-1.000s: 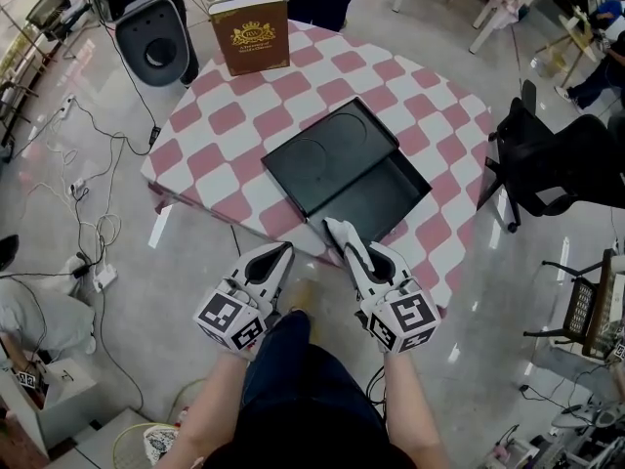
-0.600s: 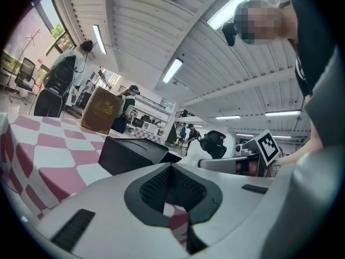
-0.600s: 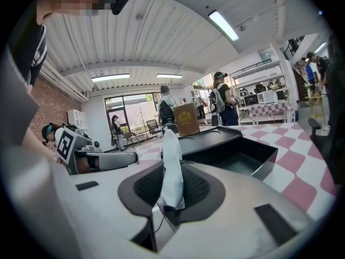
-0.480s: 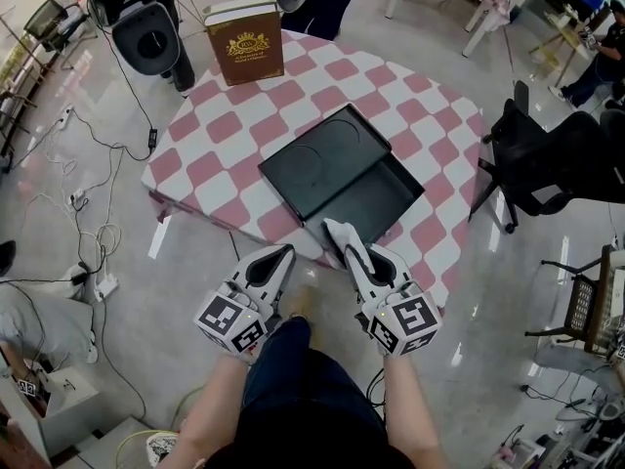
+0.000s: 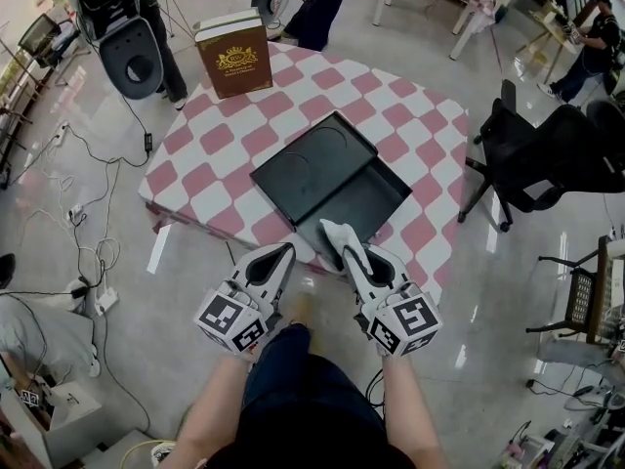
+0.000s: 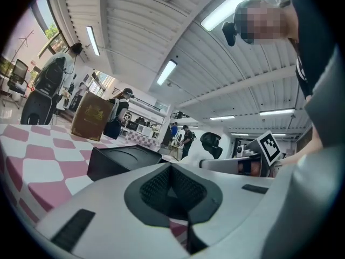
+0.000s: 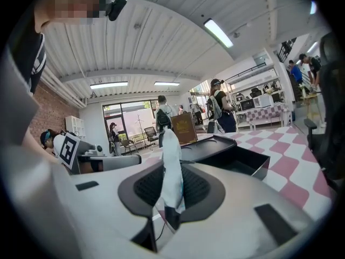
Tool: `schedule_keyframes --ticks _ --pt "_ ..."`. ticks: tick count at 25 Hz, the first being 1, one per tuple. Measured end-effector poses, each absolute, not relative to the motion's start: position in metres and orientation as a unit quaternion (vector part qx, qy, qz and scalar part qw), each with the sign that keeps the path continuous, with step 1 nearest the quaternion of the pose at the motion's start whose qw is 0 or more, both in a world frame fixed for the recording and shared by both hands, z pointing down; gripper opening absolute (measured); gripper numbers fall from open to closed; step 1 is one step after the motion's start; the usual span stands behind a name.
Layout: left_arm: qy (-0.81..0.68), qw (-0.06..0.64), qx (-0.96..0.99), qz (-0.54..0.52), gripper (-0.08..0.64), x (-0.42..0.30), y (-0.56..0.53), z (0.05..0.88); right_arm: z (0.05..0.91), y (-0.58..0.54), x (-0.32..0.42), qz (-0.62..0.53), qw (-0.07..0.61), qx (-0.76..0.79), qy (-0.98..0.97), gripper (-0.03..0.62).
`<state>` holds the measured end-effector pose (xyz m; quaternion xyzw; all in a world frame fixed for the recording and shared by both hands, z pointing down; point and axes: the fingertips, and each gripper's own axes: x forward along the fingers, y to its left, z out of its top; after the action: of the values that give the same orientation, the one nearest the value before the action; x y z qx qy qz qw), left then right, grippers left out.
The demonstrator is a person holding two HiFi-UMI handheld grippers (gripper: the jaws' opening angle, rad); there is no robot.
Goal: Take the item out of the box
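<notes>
Pink-checked table bears the open black box; our right gripper jaws pinch the white item just outside it (clearest in its own view), left gripper jaws closed, empty.

Matt black plastic box on a checked cloth tablecloth, above a glossy, reflective floor.

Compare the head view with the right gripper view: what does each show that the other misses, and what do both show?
Only the head view: floor cables and the person's legs. Only the right gripper view: ceiling lights. Both: the white item clamped in the right gripper, the open black box, the brown box, the checked table, the left gripper.
</notes>
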<state>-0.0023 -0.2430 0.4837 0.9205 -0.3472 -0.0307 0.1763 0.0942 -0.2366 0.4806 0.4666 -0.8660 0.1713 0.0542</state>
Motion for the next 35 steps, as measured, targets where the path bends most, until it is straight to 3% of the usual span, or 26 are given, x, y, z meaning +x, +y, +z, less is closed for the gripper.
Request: schedule_keyframes --ticks 35 --pt "-0.345 0.137 0.927 -0.057 0.000 0.013 -0.241 0.430 0.422 -0.219 0.123 0.130 0.013 0.496 -0.859 0.060"
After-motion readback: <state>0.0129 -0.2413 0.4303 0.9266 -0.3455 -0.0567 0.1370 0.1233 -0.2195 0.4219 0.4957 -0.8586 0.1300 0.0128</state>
